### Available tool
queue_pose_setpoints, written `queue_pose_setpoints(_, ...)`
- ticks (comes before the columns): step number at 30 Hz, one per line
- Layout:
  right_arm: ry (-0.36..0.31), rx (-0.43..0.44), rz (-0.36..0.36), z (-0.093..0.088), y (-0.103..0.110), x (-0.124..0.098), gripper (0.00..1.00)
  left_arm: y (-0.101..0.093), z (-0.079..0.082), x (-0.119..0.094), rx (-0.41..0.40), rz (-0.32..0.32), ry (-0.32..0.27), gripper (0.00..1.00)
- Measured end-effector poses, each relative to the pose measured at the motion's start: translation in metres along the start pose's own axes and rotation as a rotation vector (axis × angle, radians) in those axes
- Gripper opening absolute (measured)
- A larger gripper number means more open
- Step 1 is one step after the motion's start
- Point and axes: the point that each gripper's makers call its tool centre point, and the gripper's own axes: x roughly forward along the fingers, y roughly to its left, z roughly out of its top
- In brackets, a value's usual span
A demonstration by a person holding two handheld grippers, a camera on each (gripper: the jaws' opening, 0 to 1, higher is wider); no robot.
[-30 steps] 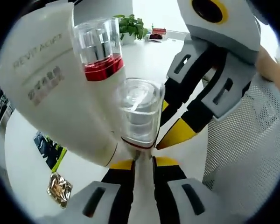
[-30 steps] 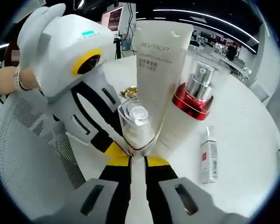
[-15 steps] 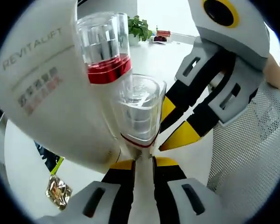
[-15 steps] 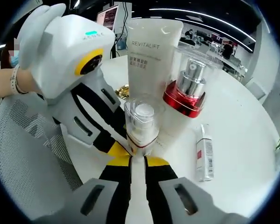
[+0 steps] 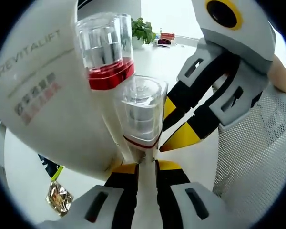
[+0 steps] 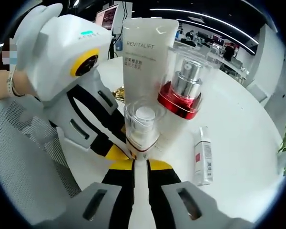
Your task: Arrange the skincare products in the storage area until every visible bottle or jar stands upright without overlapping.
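The small clear-capped pump bottle [image 6: 143, 126] stands upright on the white bench [image 6: 243, 129], at the tips of both claws; its base, ringed by a thin red band, is hidden behind the yellow pads. In the right gripper view the right claw [image 6: 140, 163] has its jaws pressed close together at the bottle's foot, and whether they pinch it or only touch it cannot be made out. In the left gripper view the left claw [image 5: 146, 165] sits the same way under the same bottle [image 5: 140, 112], the jaws nearly together, the grip itself unclear. The left claw's body [image 6: 81, 95] enters the right gripper view from the left, its yellow tip at the bottle's base; a hand behind it is cut off by the edge. Just behind the small bottle stand a red-collared pump bottle [image 6: 181, 93] under a clear cap and a tall white REVITALIFT tube [image 6: 145, 57], upright, its lower end hidden. To the right a slim white tube [image 6: 201, 156] lies flat on the bench. A gold foil sachet [image 5: 57, 198] lies at the left, and a white mesh basket wall [image 6: 24, 162] is partly cut off.
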Motion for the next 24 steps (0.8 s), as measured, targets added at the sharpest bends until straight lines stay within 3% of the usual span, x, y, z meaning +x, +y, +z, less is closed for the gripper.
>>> queue_pose_setpoints(11,0.026,-0.035,-0.007,-0.005,0.0,-0.001,0.13,0.002,-0.003,-0.01,0.009,0.002,0.011,0.13)
queue_pose_setpoints(18,0.036,-0.041,0.004,-0.005,0.003,-0.008,0.22,0.006,-0.003,-0.029,-0.003,0.008,0.009,0.15)
queue_pose_setpoints(24,0.02,-0.031,-0.017,0.0,0.001,-0.017,0.3,0.008,-0.005,-0.048,-0.017,0.031,-0.003,0.27)
